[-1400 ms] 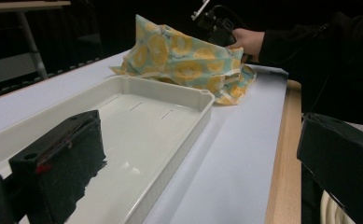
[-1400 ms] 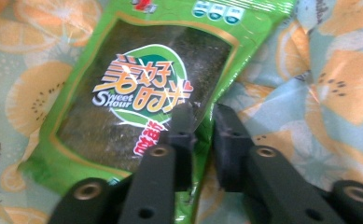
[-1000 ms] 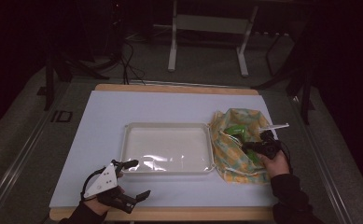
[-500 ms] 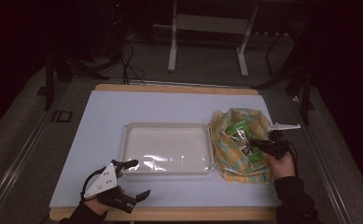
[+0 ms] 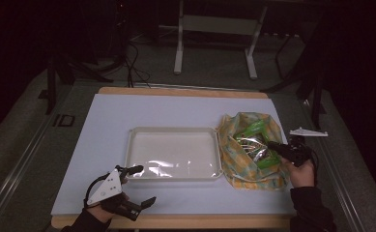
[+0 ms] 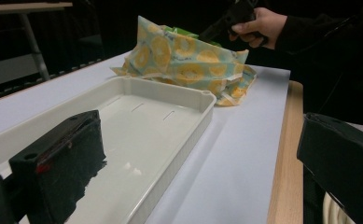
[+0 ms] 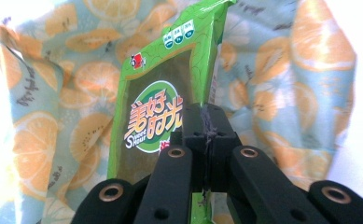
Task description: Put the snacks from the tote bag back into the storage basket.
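1. Since a second ago your right gripper [image 5: 272,145] has drawn back from the middle of the bag toward the right edge of the table, while your left gripper [image 5: 138,184] has stayed put by the near left corner.
2. Your right jaws are pressed together on the edge of a flat green plastic snack packet with orange lettering [image 7: 170,98]; in the right gripper view the packet stands upright just ahead of the closed tips.
3. Around that packet sits the pale blue cloth bag printed with orange slices [image 5: 238,159], which lies crumpled on the right side of the table with its mouth open upward. In the high view green and silvery packets show inside it.
4. Your right hand [image 5: 300,171] comes in from the near edge, just beside the bag's right side.
5. Your left jaws stand wide apart and hold nothing; in the left gripper view one jaw is over the near left corner of the tray, the other over the table's near wooden edge.
6. That shallow white rectangular plastic tray [image 5: 132,145] lies in the middle of the table, its right rim touching the bag, with nothing in it.
7. Everything rests on the light sheet covering the wooden table [image 5: 108,111].
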`<state>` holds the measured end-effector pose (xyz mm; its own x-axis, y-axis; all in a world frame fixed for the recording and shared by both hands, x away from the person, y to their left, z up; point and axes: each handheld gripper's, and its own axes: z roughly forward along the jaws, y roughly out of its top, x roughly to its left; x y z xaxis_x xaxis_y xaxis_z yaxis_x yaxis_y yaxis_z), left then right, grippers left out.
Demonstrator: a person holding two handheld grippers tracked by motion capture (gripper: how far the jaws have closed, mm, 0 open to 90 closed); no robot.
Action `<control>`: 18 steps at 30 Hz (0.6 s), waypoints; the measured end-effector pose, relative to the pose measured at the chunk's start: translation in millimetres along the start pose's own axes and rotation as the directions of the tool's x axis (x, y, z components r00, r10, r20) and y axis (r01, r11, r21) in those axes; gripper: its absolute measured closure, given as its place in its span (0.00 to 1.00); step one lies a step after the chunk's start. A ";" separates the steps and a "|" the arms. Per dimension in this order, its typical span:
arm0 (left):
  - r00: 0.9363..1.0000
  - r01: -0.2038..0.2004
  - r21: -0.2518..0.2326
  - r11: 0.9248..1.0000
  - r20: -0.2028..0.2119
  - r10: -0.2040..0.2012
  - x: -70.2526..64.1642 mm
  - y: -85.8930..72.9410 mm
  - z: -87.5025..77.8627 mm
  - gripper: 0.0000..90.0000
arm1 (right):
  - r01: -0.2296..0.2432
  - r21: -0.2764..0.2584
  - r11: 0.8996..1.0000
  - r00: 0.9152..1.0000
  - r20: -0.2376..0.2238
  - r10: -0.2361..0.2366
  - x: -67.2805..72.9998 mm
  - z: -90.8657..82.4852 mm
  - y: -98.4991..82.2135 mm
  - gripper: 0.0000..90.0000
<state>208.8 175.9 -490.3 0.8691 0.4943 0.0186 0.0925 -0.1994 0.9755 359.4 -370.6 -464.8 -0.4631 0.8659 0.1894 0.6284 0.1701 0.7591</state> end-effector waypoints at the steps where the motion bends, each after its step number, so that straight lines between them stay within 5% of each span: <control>1: 1.000 0.000 0.000 1.000 0.000 0.000 0.0 0.0 0.1 0.01 | -0.006 -0.003 1.000 1.000 0.001 0.006 -0.4 -2.3 -0.1 0.99; 18: 1.000 0.003 -0.002 1.000 -0.001 -0.003 0.1 0.0 0.4 0.01 | -0.045 -0.116 0.992 0.998 0.045 0.050 -0.7 -35.7 4.9 0.99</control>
<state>209.1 175.6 -490.4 0.8684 0.4956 0.0161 0.0940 -0.1965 0.9760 340.6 -387.2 -439.0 -0.4025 0.8934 0.1993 0.5715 0.0752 0.8171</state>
